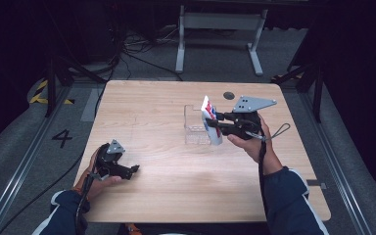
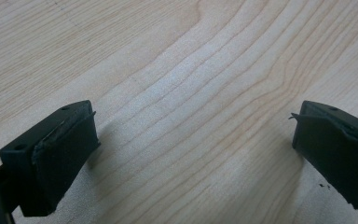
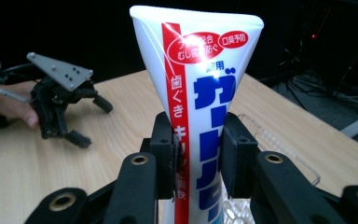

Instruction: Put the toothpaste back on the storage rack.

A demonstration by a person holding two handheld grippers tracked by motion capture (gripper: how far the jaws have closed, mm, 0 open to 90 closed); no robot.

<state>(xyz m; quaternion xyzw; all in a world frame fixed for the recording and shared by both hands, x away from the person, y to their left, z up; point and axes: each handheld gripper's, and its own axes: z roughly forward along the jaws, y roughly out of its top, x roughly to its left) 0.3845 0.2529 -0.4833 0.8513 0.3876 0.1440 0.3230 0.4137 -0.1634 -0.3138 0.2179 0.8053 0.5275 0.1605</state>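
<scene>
White toothpaste tube with red and blue print [image 3: 196, 93], frame centre, upright, pinched mid-body by right gripper [image 3: 198, 154] over clear plastic tray [image 1: 196, 128]. Likely mid-placement; next: lower, release. Left gripper [image 1: 129, 171] spread, idle lower left.

I see a pale wood-grain worktop [image 1: 176, 171] with rounded corners and a small dark round grommet [image 1: 228, 95] near its far edge. It stands on grey carpet [image 1: 14, 147]. A metal floor rail [image 1: 22, 166] runs along its left side, beside a painted number 4 [image 1: 61, 138] and yellow-black hazard tape [image 1: 40, 92]. Beyond the far edge I make out a white metal frame [image 1: 220, 34] with two legs, and black cables [image 1: 132, 49] strewn on the floor. The surroundings are dark; light falls mainly on the worktop.
</scene>
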